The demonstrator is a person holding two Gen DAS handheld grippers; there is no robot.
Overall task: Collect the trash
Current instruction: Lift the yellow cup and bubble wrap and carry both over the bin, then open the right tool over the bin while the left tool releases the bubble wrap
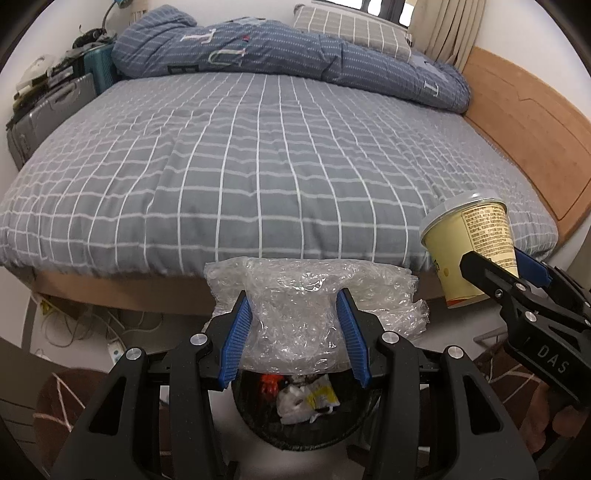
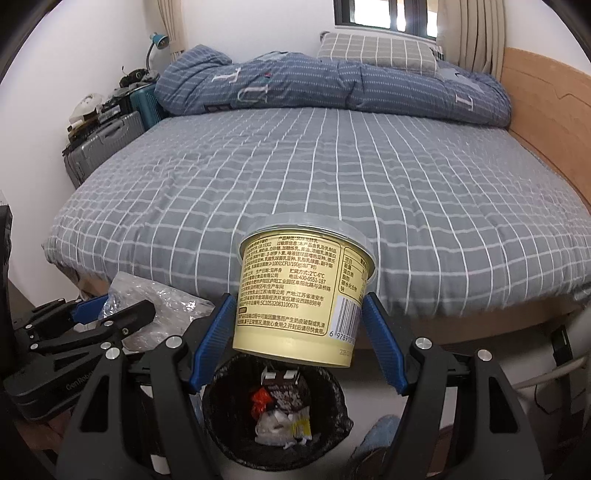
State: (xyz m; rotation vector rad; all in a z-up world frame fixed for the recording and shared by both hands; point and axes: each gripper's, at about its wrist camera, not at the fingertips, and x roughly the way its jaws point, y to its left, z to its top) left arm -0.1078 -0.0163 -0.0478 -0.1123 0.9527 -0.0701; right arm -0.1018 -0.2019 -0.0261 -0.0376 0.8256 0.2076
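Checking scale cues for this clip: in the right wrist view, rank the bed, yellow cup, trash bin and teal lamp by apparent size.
1. bed
2. trash bin and yellow cup: look alike; the cup is nearer, so unsure
3. teal lamp, far away

A bed (image 2: 332, 177) fills the middle of both views, covered with a grey spread crossed by white grid lines. At the top of the frame a rumpled blue quilt (image 2: 332, 88) lies across it, with 1 grey checked pillow (image 2: 373, 50) behind. A wooden headboard (image 1: 524, 122) runs along the right edge. At the upper left, 2 suitcases, 1 grey (image 2: 99, 147) and 1 teal (image 2: 147, 99), stand against the white wall (image 2: 74, 48) with clutter piled on top, and a lamp with a blue shade (image 2: 159, 40) rises behind them. A dark-framed window (image 2: 384, 14) sits at the top centre, bright with daylight, beige curtains (image 2: 476, 33) hanging to its right. Cables (image 1: 92, 332) trail on the floor under the bed's lower left edge.
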